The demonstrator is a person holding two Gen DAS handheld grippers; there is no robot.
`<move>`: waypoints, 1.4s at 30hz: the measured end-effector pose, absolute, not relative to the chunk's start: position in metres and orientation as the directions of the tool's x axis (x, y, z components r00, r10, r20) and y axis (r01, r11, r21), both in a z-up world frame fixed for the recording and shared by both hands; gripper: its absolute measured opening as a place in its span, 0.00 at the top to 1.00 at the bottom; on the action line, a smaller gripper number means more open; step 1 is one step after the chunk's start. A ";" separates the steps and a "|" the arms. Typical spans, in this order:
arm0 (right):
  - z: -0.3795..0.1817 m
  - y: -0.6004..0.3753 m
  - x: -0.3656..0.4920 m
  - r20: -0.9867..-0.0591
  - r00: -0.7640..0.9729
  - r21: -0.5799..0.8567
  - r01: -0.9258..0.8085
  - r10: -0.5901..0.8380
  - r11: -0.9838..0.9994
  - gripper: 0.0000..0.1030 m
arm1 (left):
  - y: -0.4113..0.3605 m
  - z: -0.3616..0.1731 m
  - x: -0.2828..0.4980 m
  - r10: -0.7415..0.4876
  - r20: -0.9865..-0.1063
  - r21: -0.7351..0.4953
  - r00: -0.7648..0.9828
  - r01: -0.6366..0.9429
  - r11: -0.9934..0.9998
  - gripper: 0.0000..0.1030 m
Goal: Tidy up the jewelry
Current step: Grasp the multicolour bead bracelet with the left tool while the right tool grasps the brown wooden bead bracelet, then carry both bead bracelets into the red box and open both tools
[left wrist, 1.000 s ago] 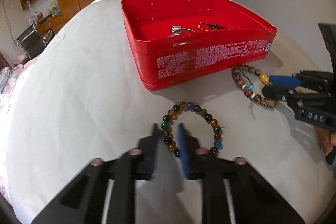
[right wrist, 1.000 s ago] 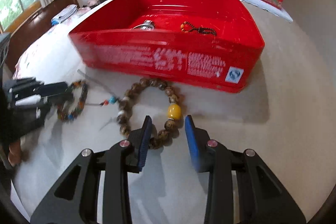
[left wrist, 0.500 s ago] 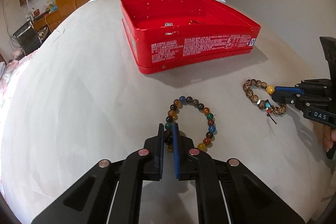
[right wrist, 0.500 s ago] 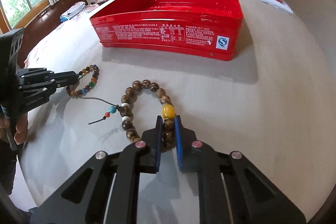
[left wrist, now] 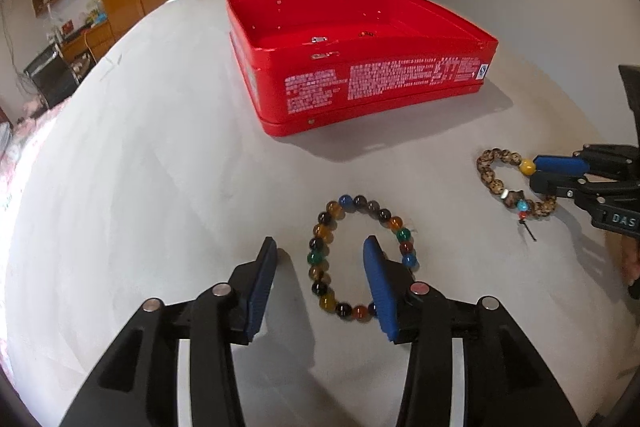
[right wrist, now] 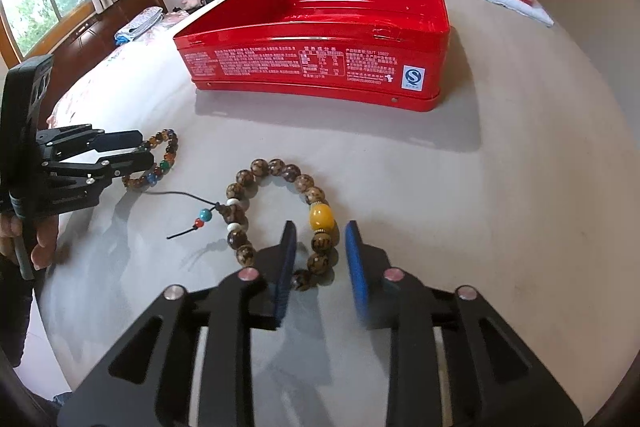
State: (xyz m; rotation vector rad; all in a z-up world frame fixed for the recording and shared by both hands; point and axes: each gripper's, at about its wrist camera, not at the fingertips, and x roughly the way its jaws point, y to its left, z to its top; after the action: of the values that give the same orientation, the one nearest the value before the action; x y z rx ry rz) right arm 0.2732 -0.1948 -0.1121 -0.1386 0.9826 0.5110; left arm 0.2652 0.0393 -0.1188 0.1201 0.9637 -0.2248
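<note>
Both sets of fingers (left wrist: 276, 269) released, straddling bead strands. Multicolour bracelet (left wrist: 362, 259) & wooden bracelet (right wrist: 280, 219): light, floppy, round beads slippery; pinch across strand btwn fingers.

Both hand-held grippers (left wrist: 320, 263) (right wrist: 320, 247) opened, bracelets (left wrist: 362, 259) (right wrist: 280, 219) released.

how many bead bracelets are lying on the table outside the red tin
2. The multicoloured glass-bead bracelet lies at the left hand-held gripper; the brown wooden-bead bracelet at the right hand-held gripper.
</note>
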 end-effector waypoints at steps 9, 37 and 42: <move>-0.117 -0.185 0.271 -0.824 0.475 0.041 -0.495 0.310 0.868 0.90 | 0.031 -0.119 0.259 -0.106 -0.810 0.045 0.577 0.241 0.970 0.93; -0.050 -0.192 0.244 -0.730 0.568 0.055 -0.507 0.381 0.860 0.90 | 0.035 -0.061 0.229 -0.168 -0.736 0.006 0.656 0.255 0.967 0.93; -0.039 -0.194 0.239 -0.715 0.581 0.050 -0.513 0.389 0.857 0.90 | 0.033 -0.053 0.224 -0.170 -0.724 0.010 0.668 0.257 0.966 0.93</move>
State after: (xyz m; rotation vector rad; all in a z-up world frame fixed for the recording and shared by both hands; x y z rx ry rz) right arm 0.2395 -0.1939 -0.0393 -0.1690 0.7906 0.5295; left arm 0.2238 0.0329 -0.0529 0.1149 0.8039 -0.2412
